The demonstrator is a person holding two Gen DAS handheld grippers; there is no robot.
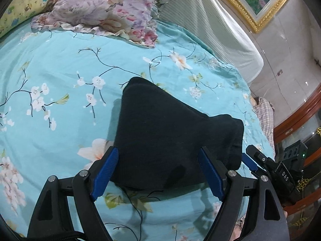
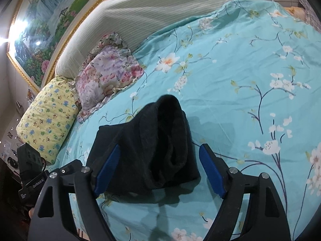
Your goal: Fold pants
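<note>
- Left gripper: jaws spread, empty; their blue pads flank the black pants, whose near edge they partly hide.
- The pants lie folded in a bundle on the teal floral bedsheet; its layers are hard to separate.
- Right gripper: jaws spread, empty, over the same bundle.
- Floral pillow and yellow pillow lie beyond, against the headboard.

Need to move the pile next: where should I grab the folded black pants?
Grip the folded black pants at the near edge, coming low from the front with the right gripper; its open fingers already straddle the stacked layers there, on the bedsheet.
</note>
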